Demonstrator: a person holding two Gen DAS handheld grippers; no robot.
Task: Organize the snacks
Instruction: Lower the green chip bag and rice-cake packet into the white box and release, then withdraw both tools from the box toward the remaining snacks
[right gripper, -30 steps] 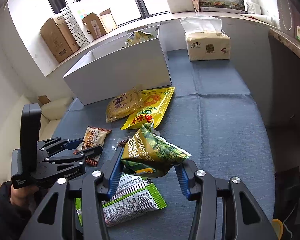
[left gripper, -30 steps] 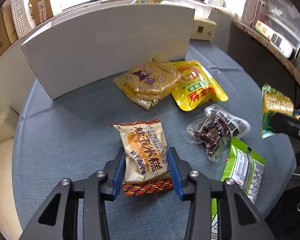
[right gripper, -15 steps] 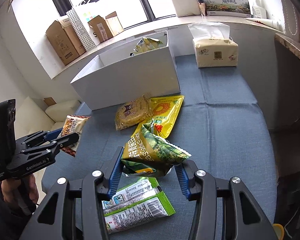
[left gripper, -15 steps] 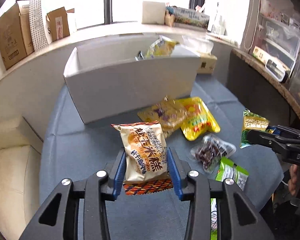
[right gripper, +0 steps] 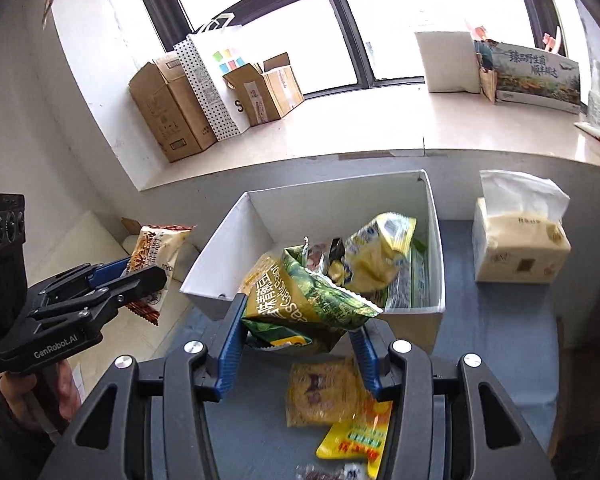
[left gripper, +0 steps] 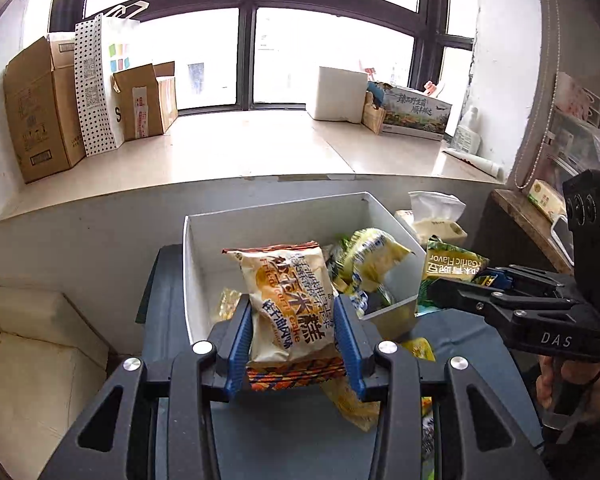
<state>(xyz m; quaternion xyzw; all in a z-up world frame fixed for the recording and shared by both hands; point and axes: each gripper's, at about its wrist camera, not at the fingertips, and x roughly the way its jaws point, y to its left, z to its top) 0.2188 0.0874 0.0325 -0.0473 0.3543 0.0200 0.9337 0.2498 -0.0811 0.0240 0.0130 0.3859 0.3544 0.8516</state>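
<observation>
My left gripper point(left gripper: 294, 340) is shut on a cream and orange rice cake packet point(left gripper: 288, 300) and holds it in the air at the near left edge of the white bin point(left gripper: 196, 280). My right gripper point(right gripper: 300, 340) is shut on a green garlic-flavour pea bag point(right gripper: 300, 300), held above the near wall of the white bin point(right gripper: 434, 216). The bin holds several snack bags, a yellow one point(right gripper: 376, 256) on top. In the left wrist view the right gripper point(left gripper: 480, 284) shows at the right with the green bag point(left gripper: 448, 268).
A pale yellow snack pack point(right gripper: 324, 392) and a bright yellow pouch point(right gripper: 356, 436) lie on the blue table point(right gripper: 500, 360) below my right gripper. A tissue box point(right gripper: 520, 240) stands right of the bin. Cardboard boxes point(left gripper: 40, 108) line the windowsill.
Both grippers have risen and moved forward to the bin with their packets still held. The bin's inside has come into view.
</observation>
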